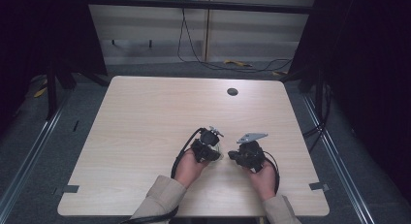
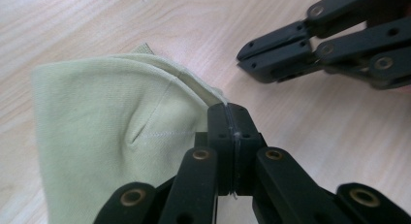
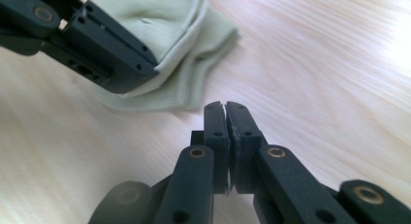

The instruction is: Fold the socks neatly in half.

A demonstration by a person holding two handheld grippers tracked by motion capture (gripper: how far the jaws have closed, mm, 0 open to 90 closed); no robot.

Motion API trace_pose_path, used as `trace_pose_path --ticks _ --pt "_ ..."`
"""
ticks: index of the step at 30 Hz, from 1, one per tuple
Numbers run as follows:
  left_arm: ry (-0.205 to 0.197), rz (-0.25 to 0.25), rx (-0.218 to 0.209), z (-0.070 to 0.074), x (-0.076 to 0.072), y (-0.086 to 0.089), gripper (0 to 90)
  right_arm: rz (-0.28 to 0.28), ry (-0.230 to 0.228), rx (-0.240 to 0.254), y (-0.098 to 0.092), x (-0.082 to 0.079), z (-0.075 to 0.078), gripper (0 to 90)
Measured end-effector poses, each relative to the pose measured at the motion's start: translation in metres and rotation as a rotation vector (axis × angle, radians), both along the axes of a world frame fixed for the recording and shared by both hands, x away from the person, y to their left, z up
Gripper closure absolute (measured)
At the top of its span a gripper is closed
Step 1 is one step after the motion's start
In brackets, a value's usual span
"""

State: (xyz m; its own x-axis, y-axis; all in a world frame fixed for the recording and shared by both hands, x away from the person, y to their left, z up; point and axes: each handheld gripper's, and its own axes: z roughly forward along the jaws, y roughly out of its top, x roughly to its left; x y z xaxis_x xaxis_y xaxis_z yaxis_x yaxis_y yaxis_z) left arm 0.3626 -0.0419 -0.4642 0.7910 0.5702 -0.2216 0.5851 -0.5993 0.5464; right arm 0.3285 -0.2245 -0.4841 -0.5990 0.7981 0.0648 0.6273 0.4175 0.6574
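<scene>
A pale green sock [image 2: 106, 132] lies folded on the wooden table [image 1: 145, 117], near the front middle. My left gripper [image 2: 231, 111] is shut on the sock's edge, and the fabric lifts into its tips. From the right gripper view that same left gripper [image 3: 151, 64] pinches the sock [image 3: 194, 73] at the upper left. My right gripper [image 3: 226, 107] is shut with nothing between its jaws, a short way from the sock. In the high view the left gripper [image 1: 218, 152] and right gripper [image 1: 232, 155] face each other, with the sock [image 1: 221, 147] a small pale patch at the left one.
A round cable hole [image 1: 232, 91] sits at the table's far right. Grey tape marks [image 1: 71, 188] lie near the front corners. Cables [image 1: 213, 64] trail on the floor beyond the table, and dark curtains flank both sides.
</scene>
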Motion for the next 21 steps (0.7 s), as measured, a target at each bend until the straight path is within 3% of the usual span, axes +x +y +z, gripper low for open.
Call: trace_pose_path --ticks 1,3,5,7,13,16,17,19,21 --pt "0.017 0.004 -0.012 -0.001 0.000 0.000 86.0 -0.008 -0.005 -0.010 -0.002 0.000 0.000 86.8" --pt "-0.003 0.003 -0.014 0.002 -0.001 0.002 70.8 -0.018 -0.007 0.009 -0.005 -0.001 0.001 85.7" --pt "-0.020 -0.001 -0.027 0.010 -0.002 0.009 64.2 -0.008 -0.026 0.024 -0.003 -0.004 0.006 83.9" --pt "-0.060 0.030 -0.055 0.026 -0.001 0.027 63.6 0.002 -0.036 0.041 0.001 -0.006 0.013 82.8" --pt "-0.072 0.102 -0.047 0.030 0.004 0.056 63.0 0.063 -0.072 0.074 0.024 -0.009 0.027 81.7" --pt "-0.059 0.126 -0.048 0.024 0.007 0.067 63.0 0.089 -0.058 0.062 0.039 -0.006 0.028 80.5" --pt "-0.055 0.135 -0.043 0.020 0.008 0.070 63.0 0.062 -0.036 0.023 0.044 0.000 0.023 80.5" --pt "-0.052 0.132 -0.038 0.018 0.009 0.071 63.0 0.054 -0.022 0.018 0.044 0.003 0.021 80.4" --pt "-0.051 0.132 -0.032 0.015 0.009 0.072 63.0 0.017 0.036 0.035 0.040 0.011 0.012 79.1"
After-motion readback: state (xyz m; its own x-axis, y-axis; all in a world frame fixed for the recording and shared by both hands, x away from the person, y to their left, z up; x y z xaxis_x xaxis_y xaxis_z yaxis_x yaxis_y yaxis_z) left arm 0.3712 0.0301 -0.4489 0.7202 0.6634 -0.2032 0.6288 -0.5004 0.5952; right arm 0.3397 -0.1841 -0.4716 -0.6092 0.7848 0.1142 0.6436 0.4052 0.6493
